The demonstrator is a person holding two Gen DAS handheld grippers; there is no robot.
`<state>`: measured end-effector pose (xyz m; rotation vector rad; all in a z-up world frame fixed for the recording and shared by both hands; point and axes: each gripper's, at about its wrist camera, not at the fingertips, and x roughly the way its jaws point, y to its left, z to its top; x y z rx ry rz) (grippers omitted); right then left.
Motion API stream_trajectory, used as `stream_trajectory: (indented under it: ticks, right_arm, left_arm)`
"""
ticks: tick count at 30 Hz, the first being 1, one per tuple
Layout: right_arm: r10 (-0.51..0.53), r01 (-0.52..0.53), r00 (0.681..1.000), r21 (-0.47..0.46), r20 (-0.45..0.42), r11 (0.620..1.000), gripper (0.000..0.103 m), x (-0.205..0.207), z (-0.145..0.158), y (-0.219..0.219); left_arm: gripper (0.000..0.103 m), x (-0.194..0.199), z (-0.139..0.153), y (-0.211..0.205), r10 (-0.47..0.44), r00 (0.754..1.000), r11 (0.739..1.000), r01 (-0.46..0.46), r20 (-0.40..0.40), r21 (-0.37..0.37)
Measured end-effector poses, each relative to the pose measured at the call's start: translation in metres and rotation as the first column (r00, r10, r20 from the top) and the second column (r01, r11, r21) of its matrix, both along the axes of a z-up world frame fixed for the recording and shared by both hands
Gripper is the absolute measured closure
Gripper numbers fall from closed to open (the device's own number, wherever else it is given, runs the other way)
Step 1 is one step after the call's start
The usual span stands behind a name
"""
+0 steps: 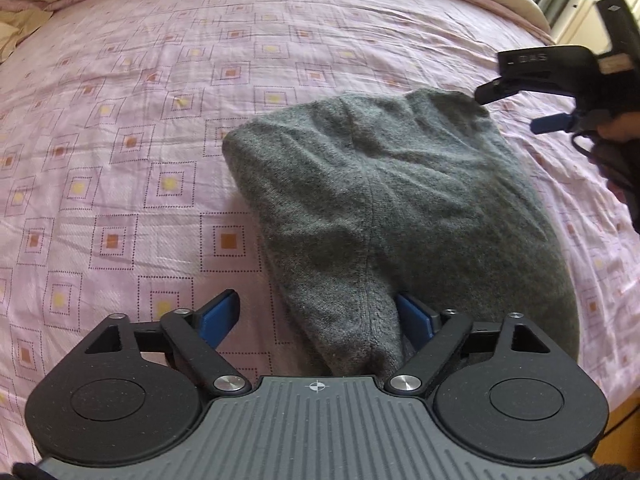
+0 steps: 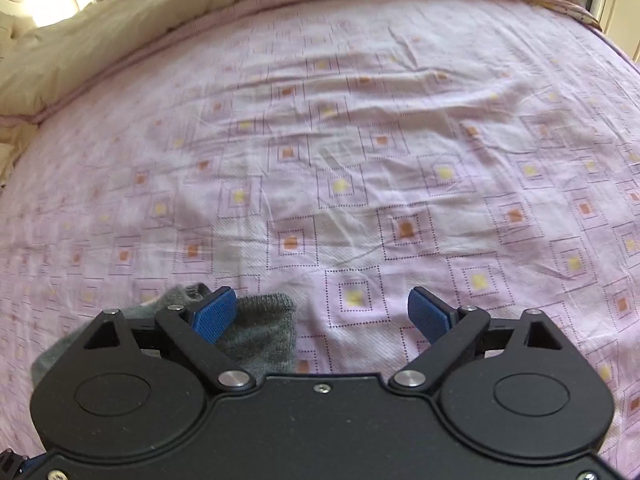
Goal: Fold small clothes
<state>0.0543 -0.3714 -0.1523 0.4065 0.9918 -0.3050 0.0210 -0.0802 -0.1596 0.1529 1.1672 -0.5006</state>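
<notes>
**Grey knit on the pink bedspread, both grippers spread**

Nearest the left wrist camera, the left gripper (image 1: 318, 320) has its blue pads wide apart, with the near end of a grey knitted garment (image 1: 384, 208) lying between them; I cannot tell whether the pads touch the wool. The garment lies flat, folded over itself, on a pink bedspread (image 1: 120, 152) printed with squares. Its long axis runs from the bottom centre of the frame up toward the upper right, widening away from the camera, a seam running along its middle.

At the upper right of that view the right gripper (image 1: 516, 104) sits just beside the garment's far corner, with part of a hand (image 1: 616, 130) behind it.

The right wrist camera shows what the left does not: the right gripper (image 2: 322, 314) is released, jaws wide apart over bare bedspread (image 2: 360, 140), and only a corner of the garment (image 2: 264, 336) shows at the lower left, under its left finger (image 2: 214, 314). A cream duvet (image 2: 100, 40) is bunched along the upper left.
</notes>
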Motion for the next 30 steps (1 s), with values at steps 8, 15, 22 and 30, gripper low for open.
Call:
stream_trajectory:
  ticks: [8,15,22,30]
  right_arm:
    - [0.037,-0.035,0.997,-0.025,0.071,0.999,0.001,-0.058,0.018,0.018]
    - [0.049,-0.051,0.991,0.016,0.121,0.999,0.001,-0.117,0.032,0.035]
    - [0.163,-0.165,0.980,0.008,0.117,0.986,0.001,-0.159,0.049,0.058]
    - [0.268,-0.268,0.959,-0.010,0.093,0.963,0.001,-0.191,0.070,0.079]
  left_arm:
    - [0.000,0.004,0.009,0.009,0.115,0.993,0.993,-0.114,-0.018,0.036]
    - [0.000,-0.007,0.035,0.019,0.213,0.977,0.972,-0.211,-0.001,0.101]
    - [0.000,-0.035,0.061,0.023,0.215,0.977,0.967,-0.210,-0.014,0.147]
    - [0.001,-0.079,0.103,0.012,0.176,0.982,0.974,-0.183,0.061,0.132]
